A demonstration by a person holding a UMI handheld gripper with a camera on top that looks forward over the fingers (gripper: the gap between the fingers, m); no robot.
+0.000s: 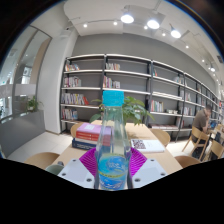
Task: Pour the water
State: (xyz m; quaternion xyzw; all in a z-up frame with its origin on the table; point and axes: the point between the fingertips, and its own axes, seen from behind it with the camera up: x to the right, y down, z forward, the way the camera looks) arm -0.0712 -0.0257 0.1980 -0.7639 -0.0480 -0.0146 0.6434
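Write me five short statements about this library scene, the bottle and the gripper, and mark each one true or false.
1. A clear plastic bottle with a blue label stands upright between the gripper fingers. True.
2. The bottle lies on its side. False: it is upright.
3. Bookshelves line the far wall. True.
4. The ceiling lights are off. False: they are lit.
5. A green plant shows behind the bottle. True.

The gripper (113, 168) shows two pale, whitish jaws, each bearing a magenta pad on its inner face.
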